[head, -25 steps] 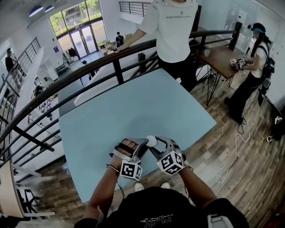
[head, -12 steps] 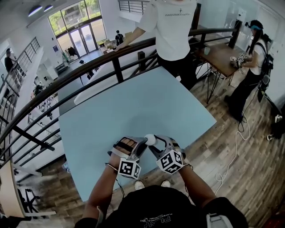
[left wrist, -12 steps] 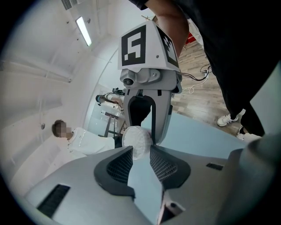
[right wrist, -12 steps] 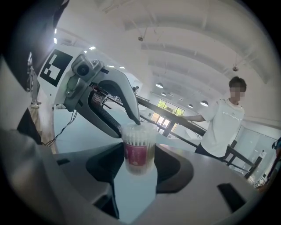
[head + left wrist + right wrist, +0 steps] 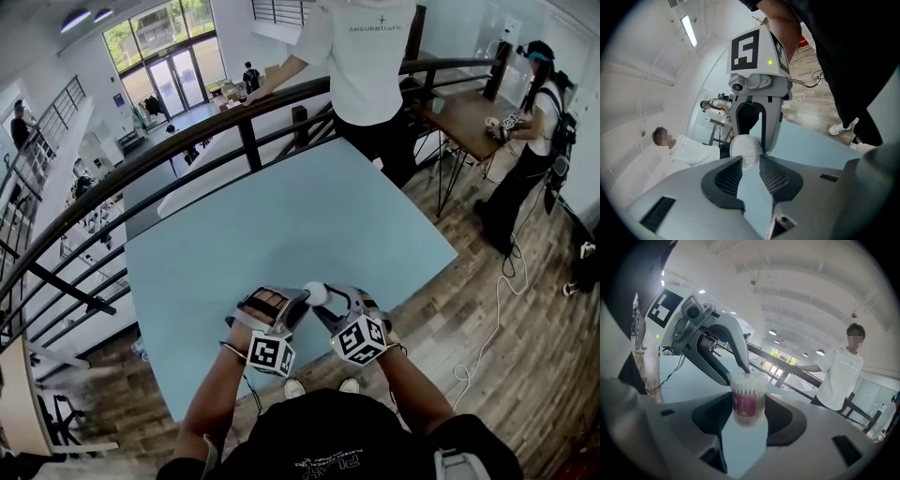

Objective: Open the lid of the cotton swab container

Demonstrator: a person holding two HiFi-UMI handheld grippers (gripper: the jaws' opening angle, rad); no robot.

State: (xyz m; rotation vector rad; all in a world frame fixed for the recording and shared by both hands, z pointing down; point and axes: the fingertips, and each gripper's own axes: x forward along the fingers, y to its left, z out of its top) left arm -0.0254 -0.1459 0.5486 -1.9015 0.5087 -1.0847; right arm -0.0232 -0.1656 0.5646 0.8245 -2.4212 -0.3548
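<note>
The cotton swab container (image 5: 749, 401) is a small clear tub with a red label and a white round lid (image 5: 316, 293). It is held just above the light blue table near its front edge. My right gripper (image 5: 749, 414) is shut on the tub's body, one pad on each side. My left gripper (image 5: 750, 164) comes in from the left. Its jaws have just been closing, and their tips now sit against the rim of the lid (image 5: 744, 150). In the right gripper view the left gripper's fingertips (image 5: 745, 372) touch the lid's top edge. The tub stands upright.
The light blue table (image 5: 281, 216) stretches away from me. A black railing (image 5: 187, 155) runs behind it. A person in a white shirt (image 5: 366, 56) stands at the far edge. At the right, another person (image 5: 539, 122) stands by a wooden table (image 5: 469, 117).
The left gripper's jaws have drawn in onto the lid. Both hands and the container stay in the same spot.
</note>
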